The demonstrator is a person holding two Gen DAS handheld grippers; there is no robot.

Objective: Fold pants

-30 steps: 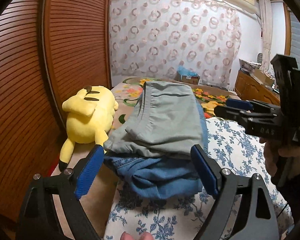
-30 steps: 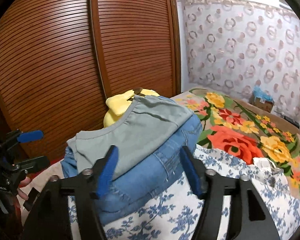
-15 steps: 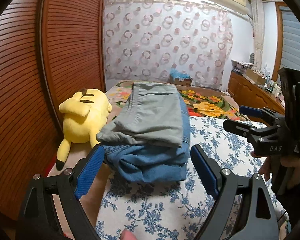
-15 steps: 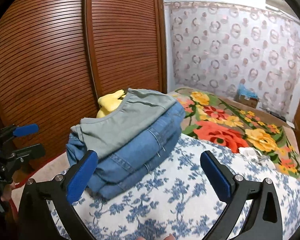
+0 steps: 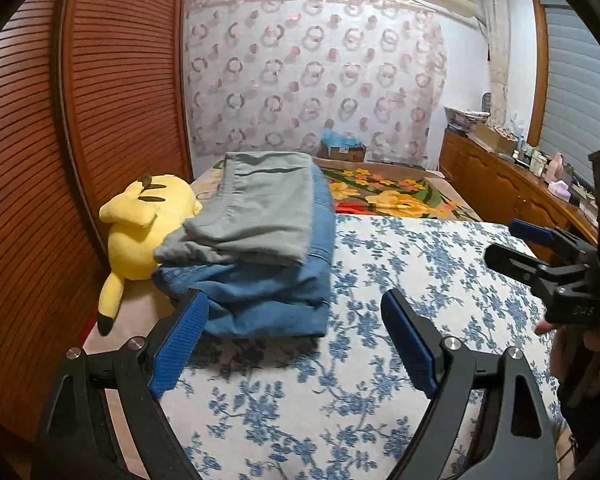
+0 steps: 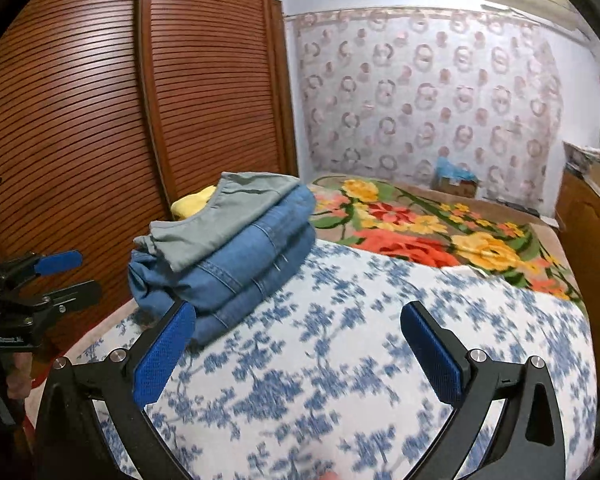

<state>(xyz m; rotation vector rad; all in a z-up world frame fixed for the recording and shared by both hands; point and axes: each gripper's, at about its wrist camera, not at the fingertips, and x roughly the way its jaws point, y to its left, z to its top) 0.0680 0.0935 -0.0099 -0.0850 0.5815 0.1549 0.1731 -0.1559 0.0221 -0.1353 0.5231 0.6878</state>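
Folded grey-green pants lie on top of folded blue jeans, stacked at the left side of the bed. My left gripper is open, just short of the stack's near edge, with nothing between its blue pads. My right gripper is open wide over the blue-flowered cover, to the right of the stack and clear of it. In the left wrist view the right gripper shows at the right edge, held by a hand. The left gripper appears at the left edge of the right wrist view.
A yellow plush toy lies beside the stack against the brown slatted wardrobe doors. A bright flowered blanket covers the far bed. A wooden dresser with clutter stands at the right; a cardboard box sits by the curtain.
Both grippers have drawn back from the stack, which now looks smaller and farther. The right gripper's jaws opened wide and let go of the stack's edge; it swung to the right.
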